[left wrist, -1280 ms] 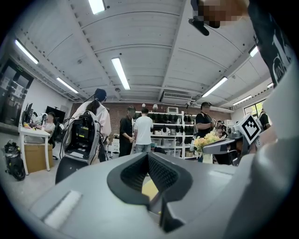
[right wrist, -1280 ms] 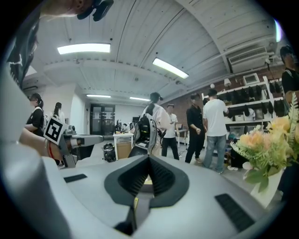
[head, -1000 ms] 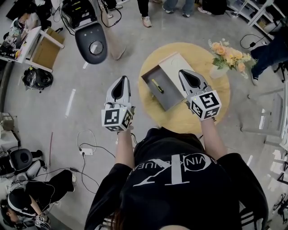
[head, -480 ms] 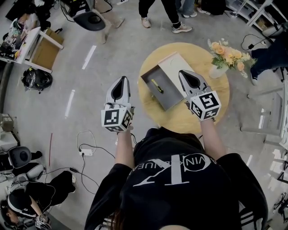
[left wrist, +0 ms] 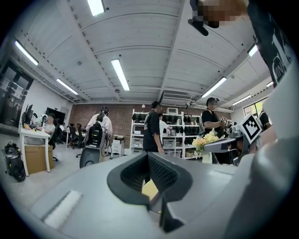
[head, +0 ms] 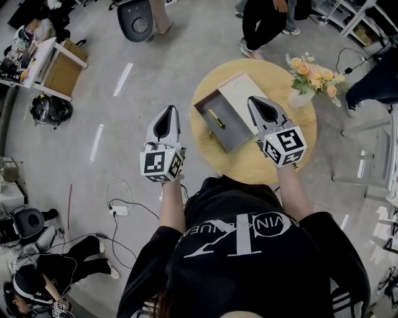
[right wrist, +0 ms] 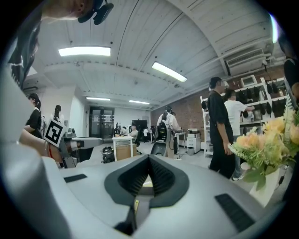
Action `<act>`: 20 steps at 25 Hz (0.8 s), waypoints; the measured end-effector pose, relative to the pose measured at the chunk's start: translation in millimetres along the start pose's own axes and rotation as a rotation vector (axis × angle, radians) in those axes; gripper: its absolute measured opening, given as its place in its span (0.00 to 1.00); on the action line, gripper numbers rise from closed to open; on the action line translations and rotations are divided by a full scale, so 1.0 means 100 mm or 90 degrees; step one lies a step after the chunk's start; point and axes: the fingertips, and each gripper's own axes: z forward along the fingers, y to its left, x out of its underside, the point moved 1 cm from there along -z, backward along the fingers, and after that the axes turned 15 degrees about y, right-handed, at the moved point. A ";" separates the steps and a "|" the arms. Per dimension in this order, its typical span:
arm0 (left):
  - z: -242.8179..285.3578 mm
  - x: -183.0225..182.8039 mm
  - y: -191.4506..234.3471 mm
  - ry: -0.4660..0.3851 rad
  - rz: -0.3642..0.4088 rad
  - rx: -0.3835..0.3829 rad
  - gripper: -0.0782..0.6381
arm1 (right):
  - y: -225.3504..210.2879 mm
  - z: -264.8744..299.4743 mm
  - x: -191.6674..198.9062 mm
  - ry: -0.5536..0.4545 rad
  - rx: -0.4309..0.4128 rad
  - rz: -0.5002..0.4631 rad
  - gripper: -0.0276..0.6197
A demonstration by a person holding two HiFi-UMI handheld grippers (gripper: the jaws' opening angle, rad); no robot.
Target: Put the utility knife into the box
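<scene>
A yellow-and-black utility knife [head: 216,118] lies inside the open grey box [head: 231,138], whose cream lid [head: 241,92] sits behind it on the round wooden table [head: 280,158]. My right gripper [head: 256,100] hovers over the table just right of the box, its jaws shut with nothing between them. My left gripper [head: 167,110] is held over the floor to the left of the table, also shut and holding nothing. Both point away from me, level, with the room ahead in the left gripper view [left wrist: 148,156] and the right gripper view [right wrist: 149,158].
A vase of orange flowers [head: 313,76] stands at the table's right rear edge, seen also as flowers [right wrist: 271,140]. People stand beyond the table [head: 264,22]. A wheeled chair [head: 138,18], a desk with a cardboard box [head: 59,68] and floor cables [head: 118,208] lie to the left.
Both grippers, the box and the knife stay as they were. Behind the table, the people and the wheeled chair have shifted across the floor.
</scene>
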 end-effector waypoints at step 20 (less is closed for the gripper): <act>-0.04 0.03 0.08 0.010 -0.006 -0.028 0.12 | 0.04 0.12 -0.07 -0.023 -0.041 0.002 0.06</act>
